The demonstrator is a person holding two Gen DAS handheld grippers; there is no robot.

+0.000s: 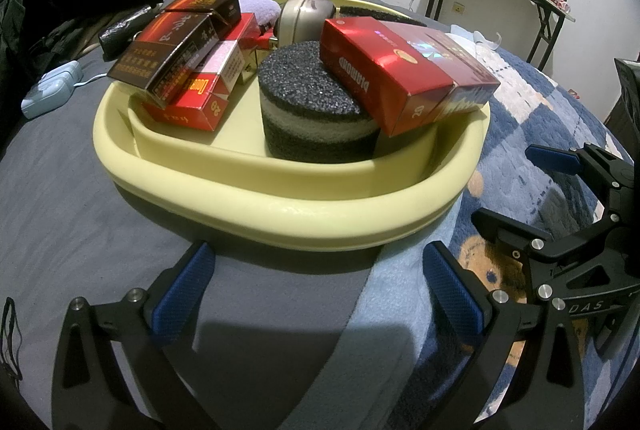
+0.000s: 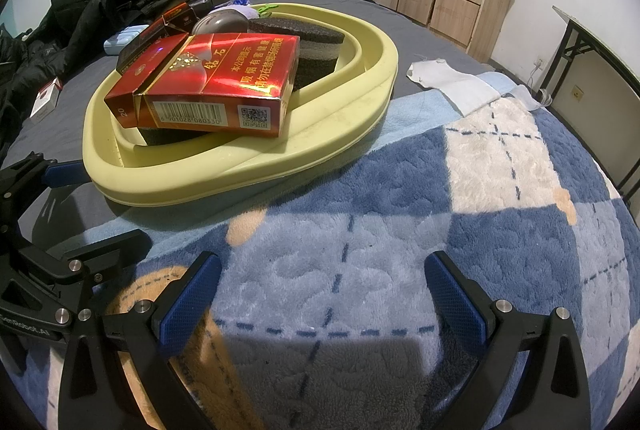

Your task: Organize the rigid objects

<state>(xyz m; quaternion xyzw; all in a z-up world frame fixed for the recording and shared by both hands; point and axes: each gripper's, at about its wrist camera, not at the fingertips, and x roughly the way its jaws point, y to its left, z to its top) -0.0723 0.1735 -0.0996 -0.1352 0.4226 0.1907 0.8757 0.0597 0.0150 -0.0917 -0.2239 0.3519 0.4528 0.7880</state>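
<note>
red cigarette pack is seen tilted atop round black sponge in yellow tray | left claw released, nothing held | right claw released, nothing held

Cool, fairly dim indoor light from behind both views, and each rig throws a hard shadow onto the bedding just ahead of its fingers. Glare flares off the red cigarette pack. Focus is crisp; fisheye bending and black vignetting crowd every edge.
</note>
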